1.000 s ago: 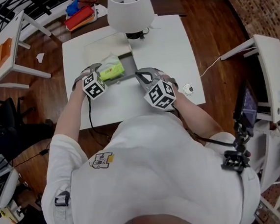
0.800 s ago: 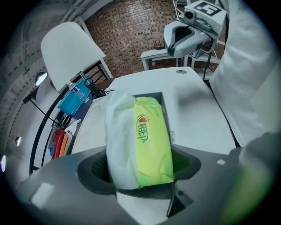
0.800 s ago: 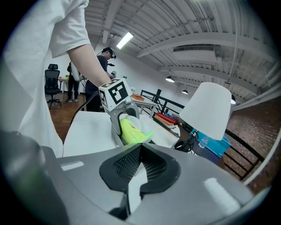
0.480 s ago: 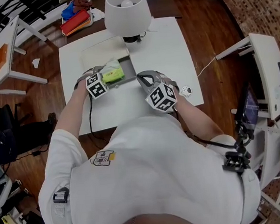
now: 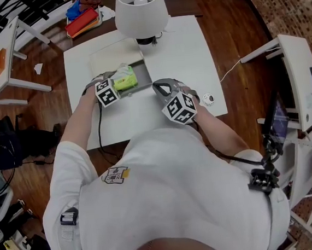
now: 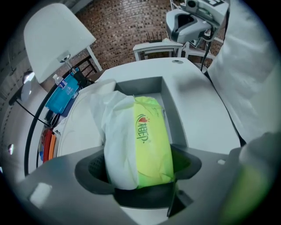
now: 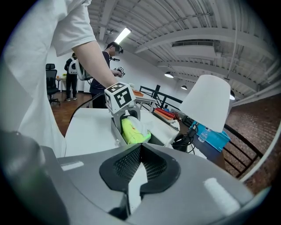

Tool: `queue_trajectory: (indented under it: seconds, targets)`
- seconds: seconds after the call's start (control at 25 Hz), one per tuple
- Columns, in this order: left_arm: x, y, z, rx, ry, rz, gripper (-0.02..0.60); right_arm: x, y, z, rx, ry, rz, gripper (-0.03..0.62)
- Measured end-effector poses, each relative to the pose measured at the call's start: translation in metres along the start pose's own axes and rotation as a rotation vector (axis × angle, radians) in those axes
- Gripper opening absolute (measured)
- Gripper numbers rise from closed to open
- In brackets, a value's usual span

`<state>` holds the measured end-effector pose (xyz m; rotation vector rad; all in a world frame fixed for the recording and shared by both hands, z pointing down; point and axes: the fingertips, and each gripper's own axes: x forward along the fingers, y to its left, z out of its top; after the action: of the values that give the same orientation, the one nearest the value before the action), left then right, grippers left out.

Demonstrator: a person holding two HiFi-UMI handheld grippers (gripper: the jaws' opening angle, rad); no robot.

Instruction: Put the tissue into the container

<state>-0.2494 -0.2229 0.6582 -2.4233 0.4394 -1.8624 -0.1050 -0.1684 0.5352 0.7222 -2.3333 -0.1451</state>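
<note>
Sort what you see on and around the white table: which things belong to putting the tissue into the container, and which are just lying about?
Job in hand:
tissue pack, clamped in the left gripper
grey open container
right gripper, shut and empty

Lying about:
table lamp
small round white object
white cable
red and blue items off the table
</note>
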Motion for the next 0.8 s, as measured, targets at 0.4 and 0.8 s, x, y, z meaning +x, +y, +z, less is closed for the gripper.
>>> queue_trajectory:
  seconds: [0.4, 0.8]
  targets:
    - [-0.018, 0.004, 0.006, -0.015, -0.051, -0.018, 0.385, 0.019, 0.005, 0.005, -0.014, 0.002, 0.031, 0.0]
    - [-0.04, 0.013, 0.01, -0.018, -0.085, 0.019, 0.49, 0.023, 0.005, 0.004, -0.002, -0.001, 0.039, 0.0]
